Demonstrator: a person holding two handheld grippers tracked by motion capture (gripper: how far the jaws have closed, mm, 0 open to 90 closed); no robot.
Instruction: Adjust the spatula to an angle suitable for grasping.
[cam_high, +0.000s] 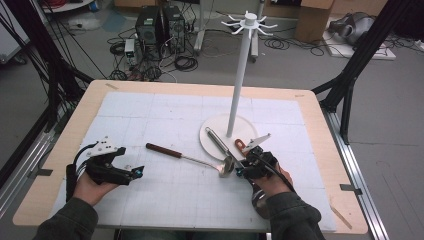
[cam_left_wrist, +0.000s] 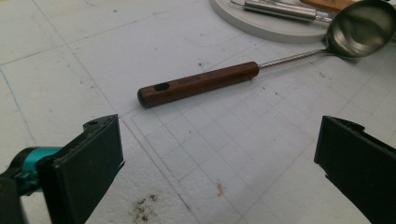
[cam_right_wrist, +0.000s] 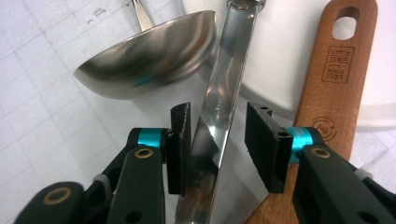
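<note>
Steel handle (cam_right_wrist: 219, 116) lies against the white stand base (cam_right_wrist: 280, 56), between your right gripper (cam_right_wrist: 217, 140) jaws, half-open, one pad touching. Centre it, then close squarely before lifting.

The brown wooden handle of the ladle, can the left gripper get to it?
Probably yes. The left gripper is open, and bare white mat lies between its fingers and the brown wooden ladle handle.

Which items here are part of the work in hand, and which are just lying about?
In hand:
- right hand-held gripper, jaws either side of the steel utensil handle
- white hook stand, its base under the handle's far end

Lying about:
- wooden-handled ladle
- wooden utensil
- left hand-held gripper, open over bare mat
</note>
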